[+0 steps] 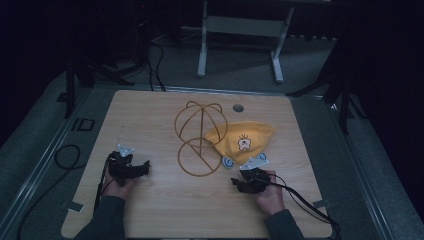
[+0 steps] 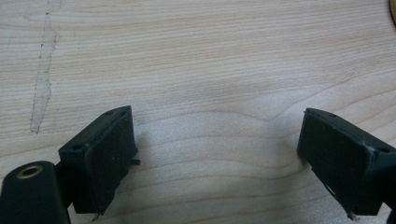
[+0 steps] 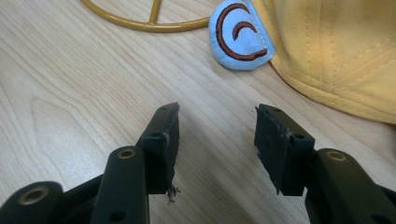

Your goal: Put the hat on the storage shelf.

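Note:
A yellow cloth hat (image 1: 243, 140) with a small animal face lies right of the table's middle, and a pale blue ear patch (image 3: 240, 35) sticks out at its near edge. Left of it stands a golden wire hat stand (image 1: 200, 137) with a ring base. My right gripper (image 1: 246, 183) rests on the table just in front of the hat (image 3: 336, 51), open, with bare wood between its pads. My left gripper (image 1: 131, 169) lies at the left of the table, open wide over bare wood (image 2: 210, 93), a short way left of the stand's ring.
The wooden table (image 1: 150, 210) has a round cable hole (image 1: 238, 107) at its far edge. Cables trail off both sides onto the grey floor. A white desk frame (image 1: 240, 30) stands beyond the table in the dark.

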`<state>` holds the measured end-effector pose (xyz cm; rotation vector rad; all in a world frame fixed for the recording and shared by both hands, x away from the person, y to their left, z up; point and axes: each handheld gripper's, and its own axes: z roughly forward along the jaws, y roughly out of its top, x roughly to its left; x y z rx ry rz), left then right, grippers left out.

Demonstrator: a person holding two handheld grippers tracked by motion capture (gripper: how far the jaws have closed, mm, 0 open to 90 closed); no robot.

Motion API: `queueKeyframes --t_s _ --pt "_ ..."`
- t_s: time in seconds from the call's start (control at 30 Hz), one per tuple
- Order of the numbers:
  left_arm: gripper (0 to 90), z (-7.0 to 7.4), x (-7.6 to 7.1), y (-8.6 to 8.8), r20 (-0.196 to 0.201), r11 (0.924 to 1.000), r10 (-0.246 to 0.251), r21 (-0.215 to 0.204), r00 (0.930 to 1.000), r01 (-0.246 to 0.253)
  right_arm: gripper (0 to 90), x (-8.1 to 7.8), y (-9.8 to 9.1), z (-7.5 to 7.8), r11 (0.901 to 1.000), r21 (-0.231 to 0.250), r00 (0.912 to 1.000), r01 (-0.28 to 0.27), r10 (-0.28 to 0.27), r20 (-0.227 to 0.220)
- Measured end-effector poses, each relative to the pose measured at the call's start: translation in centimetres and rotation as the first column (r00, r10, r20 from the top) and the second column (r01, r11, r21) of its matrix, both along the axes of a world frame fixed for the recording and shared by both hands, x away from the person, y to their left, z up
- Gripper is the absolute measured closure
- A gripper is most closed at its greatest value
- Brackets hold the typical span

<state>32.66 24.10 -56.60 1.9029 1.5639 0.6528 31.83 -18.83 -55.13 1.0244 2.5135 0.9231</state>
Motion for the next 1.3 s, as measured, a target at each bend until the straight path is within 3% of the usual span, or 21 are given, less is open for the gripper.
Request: queueKeyframes --t_s 0.07,0.37,0.73,1.07,1.27,1.3 --pt "11.5 0.0 0.0 0.0 0.0 1.0 0.0 0.0 1.0 0.0 50.6 0.0 -0.1 -0.1 0.9998 0.017 1.0 0.007 -0.007 0.004" --pt "11.5 0.0 0.0 0.0 0.0 1.0 0.0 0.0 1.0 0.0 52.9 -0.1 -0.1 -0.1 0.9997 0.016 0.9998 0.02 -0.02 0.007" --pt "11.5 0.0 0.0 0.0 0.0 1.0 0.0 0.0 1.0 0.0 69.6 0.1 0.2 1.1 0.9992 0.015 0.9992 -0.036 0.036 0.019" --pt "11.5 0.0 0.0 0.0 0.0 1.0 0.0 0.0 1.0 0.0 69.6 1.3 1.9 2.6 0.9882 -0.101 0.9913 -0.115 0.121 0.051" --pt "11.5 0.0 0.0 0.0 -0.001 1.0 0.0 0.0 1.0 0.0 70.3 2.1 3.2 3.2 0.9707 -0.18 0.9844 -0.159 0.17 0.047" --pt "11.5 0.0 0.0 0.0 0.0 1.0 0.0 0.0 1.0 0.0 69.5 2.4 3.5 3.4 0.9629 -0.208 0.9812 -0.172 0.186 0.051"
